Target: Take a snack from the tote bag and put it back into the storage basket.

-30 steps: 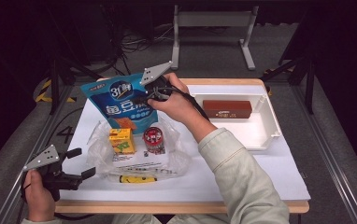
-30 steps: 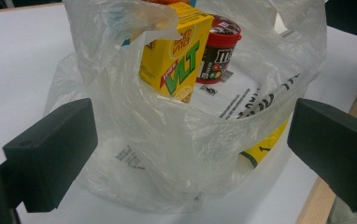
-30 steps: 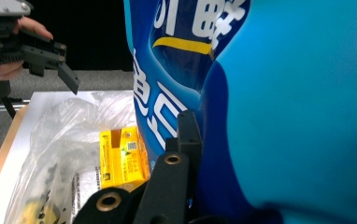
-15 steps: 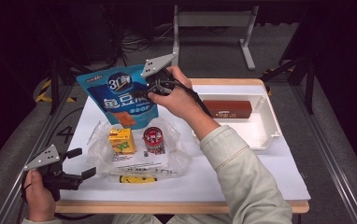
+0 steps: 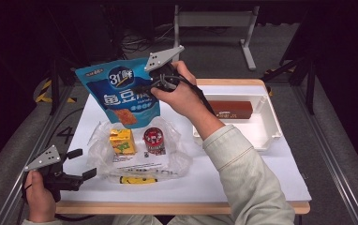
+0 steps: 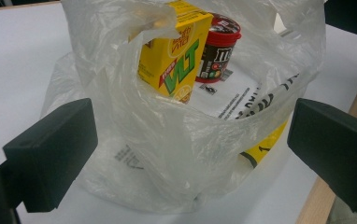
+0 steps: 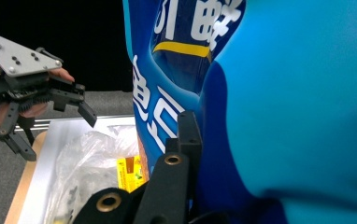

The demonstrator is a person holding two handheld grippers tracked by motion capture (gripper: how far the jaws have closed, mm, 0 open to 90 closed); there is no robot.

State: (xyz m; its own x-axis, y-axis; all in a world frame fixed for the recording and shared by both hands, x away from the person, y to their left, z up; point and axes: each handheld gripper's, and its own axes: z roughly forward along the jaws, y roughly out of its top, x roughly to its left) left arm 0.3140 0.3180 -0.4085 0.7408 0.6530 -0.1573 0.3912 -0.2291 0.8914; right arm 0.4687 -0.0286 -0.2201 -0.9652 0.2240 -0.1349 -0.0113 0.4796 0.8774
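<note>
My right gripper (image 5: 145, 89) is shut on the right edge of a blue snack pouch (image 5: 121, 93) and holds it upright in the air above the table's far left. The pouch (image 7: 284, 93) looms large in the right gripper view, pinched between the jaws (image 7: 190, 130). Below it lies a clear plastic bag (image 5: 135, 157) with a yellow drink carton (image 5: 122, 140) and a red candy tub (image 5: 154, 139) inside. My left gripper (image 5: 81, 164) rests open at the front left corner, its jaws (image 6: 190, 149) facing the bag's mouth (image 6: 176, 116) without touching it.
A white tray (image 5: 266, 136) at the right holds a long brown box (image 5: 231, 108). The white table top (image 5: 242, 183) ends in a wooden front edge. A yellow strip (image 5: 137, 179) lies under the plastic bag's near side.
The right gripper has lifted the blue pouch higher off the table. The left gripper has stayed where it was.
</note>
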